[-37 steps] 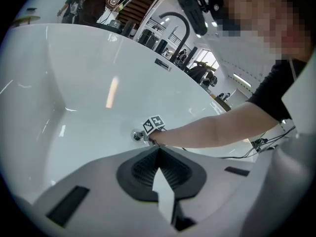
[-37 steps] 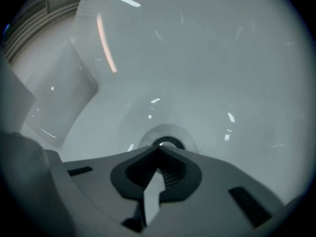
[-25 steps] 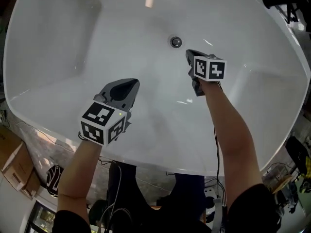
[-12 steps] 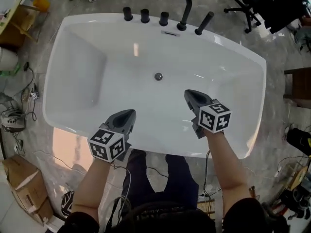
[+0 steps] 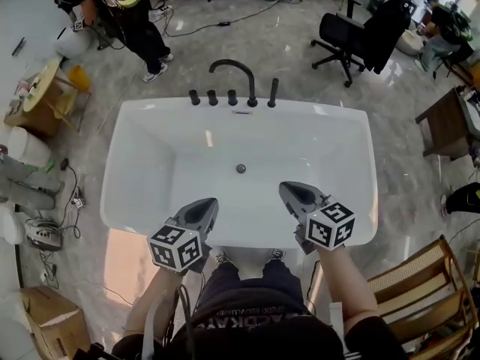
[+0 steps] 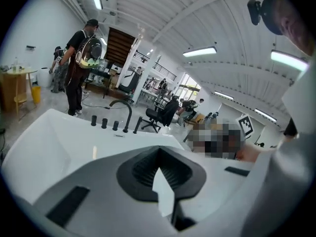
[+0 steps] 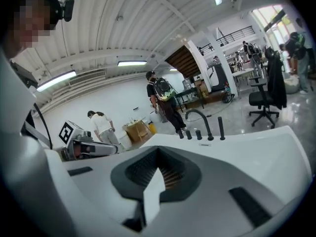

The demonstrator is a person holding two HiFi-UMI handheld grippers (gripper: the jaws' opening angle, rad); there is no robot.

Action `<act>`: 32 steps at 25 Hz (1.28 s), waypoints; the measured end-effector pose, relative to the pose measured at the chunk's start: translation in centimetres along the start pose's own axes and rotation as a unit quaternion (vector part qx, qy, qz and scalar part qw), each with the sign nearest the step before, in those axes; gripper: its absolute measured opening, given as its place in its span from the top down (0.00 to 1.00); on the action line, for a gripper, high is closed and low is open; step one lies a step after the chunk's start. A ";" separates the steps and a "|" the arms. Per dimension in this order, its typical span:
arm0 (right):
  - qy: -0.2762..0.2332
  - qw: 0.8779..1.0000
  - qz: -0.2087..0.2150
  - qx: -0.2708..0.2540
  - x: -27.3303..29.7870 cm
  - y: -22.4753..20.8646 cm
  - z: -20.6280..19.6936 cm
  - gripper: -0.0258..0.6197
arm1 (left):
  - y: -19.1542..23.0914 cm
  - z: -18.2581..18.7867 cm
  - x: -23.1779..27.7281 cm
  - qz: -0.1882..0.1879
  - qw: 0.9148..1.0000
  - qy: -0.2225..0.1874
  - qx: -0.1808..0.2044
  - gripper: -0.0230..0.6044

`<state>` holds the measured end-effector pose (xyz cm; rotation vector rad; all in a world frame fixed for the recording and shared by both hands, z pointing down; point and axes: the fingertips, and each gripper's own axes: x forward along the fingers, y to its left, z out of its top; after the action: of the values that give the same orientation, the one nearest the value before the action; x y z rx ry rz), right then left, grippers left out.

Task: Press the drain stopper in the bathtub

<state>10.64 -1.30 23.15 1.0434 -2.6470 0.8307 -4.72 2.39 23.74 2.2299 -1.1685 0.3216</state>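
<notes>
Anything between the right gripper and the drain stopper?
Nothing. The head view shows only bare white tub floor between the right gripper and the drain stopper.

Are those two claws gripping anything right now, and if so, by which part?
Nothing is held. The left claw and the right claw are both shut and empty, over the near side of the bathtub.

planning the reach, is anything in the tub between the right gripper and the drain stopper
Nothing visible. The bathtub floor between the right gripper and the drain stopper is bare; the left gripper sits off to the side, over the near rim.
</notes>
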 end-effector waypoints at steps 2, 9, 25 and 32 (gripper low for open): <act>-0.017 1.000 0.006 0.000 -1.6 2.1 0.5 0.94 | -1.4 0.4 -1.3 -0.008 1.000 -0.002 0.012 0.96; -0.048 0.998 0.022 -0.017 -2.9 5.6 1.6 0.94 | -2.0 1.8 -1.5 -0.016 1.000 -0.015 0.011 0.96; -0.048 0.998 0.049 0.012 -4.0 8.8 0.5 0.94 | -5.9 0.1 -0.9 -0.051 0.998 0.027 0.009 0.96; -0.045 0.998 0.049 0.005 -4.3 8.8 0.7 0.94 | -5.9 0.8 -0.8 -0.046 0.999 0.019 0.013 0.96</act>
<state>7.90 6.03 17.27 0.9822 -2.7914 0.8361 -0.42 5.06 20.42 2.2815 -1.0443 0.3436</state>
